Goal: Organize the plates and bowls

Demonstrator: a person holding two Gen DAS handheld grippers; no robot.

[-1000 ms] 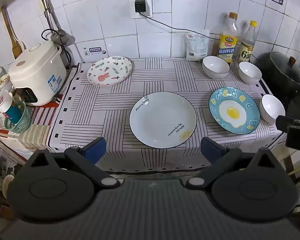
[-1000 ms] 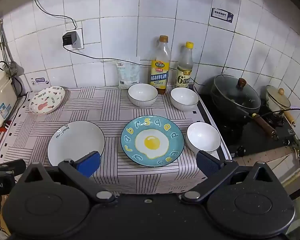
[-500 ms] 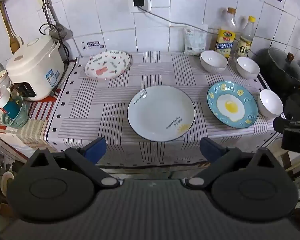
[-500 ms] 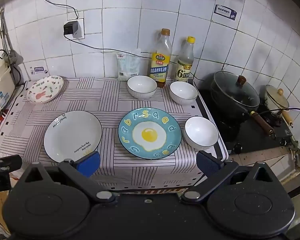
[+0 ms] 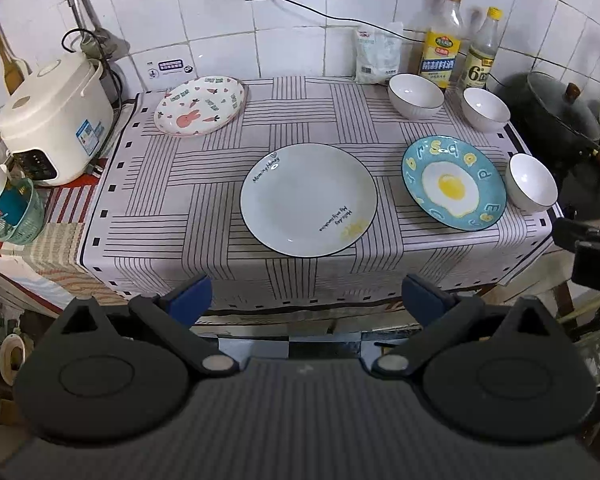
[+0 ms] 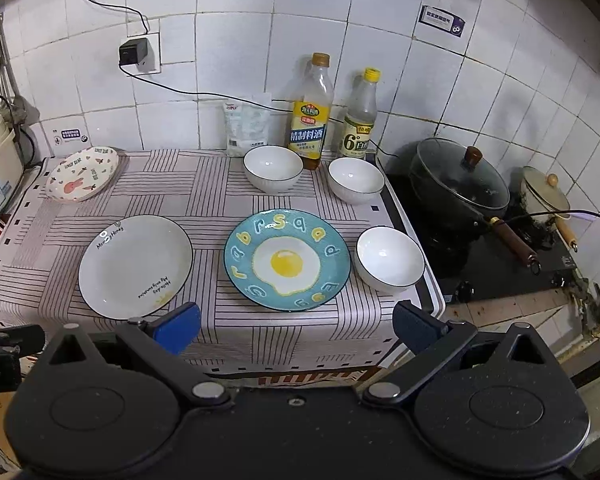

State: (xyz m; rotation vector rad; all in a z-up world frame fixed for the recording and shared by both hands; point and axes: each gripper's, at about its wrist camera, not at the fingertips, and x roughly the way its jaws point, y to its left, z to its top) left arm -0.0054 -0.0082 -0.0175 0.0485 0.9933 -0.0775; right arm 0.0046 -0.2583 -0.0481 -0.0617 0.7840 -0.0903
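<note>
On the striped cloth (image 5: 188,184) lie a white plate (image 5: 308,199), a blue fried-egg plate (image 5: 453,182) to its right and a rabbit-pattern plate (image 5: 200,105) at the back left. Three white bowls stand at the right: one at the back (image 5: 415,96), one beside it (image 5: 485,109), one near the front edge (image 5: 533,183). The right wrist view shows the egg plate (image 6: 287,260), white plate (image 6: 135,266) and front bowl (image 6: 389,260). My left gripper (image 5: 306,300) is open and empty, in front of the counter. My right gripper (image 6: 296,328) is open and empty, held back from the front edge.
A rice cooker (image 5: 54,120) and a green basket (image 5: 18,216) stand at the left. Two bottles (image 6: 311,116) and a bag (image 6: 247,124) stand against the tiled wall. A lidded black pot (image 6: 458,184) and a small cream pot (image 6: 544,196) sit on the stove at the right.
Both grippers have pulled back and risen a little from the counter, so the dishes look farther away. No dish has moved. Both grippers stay open.
</note>
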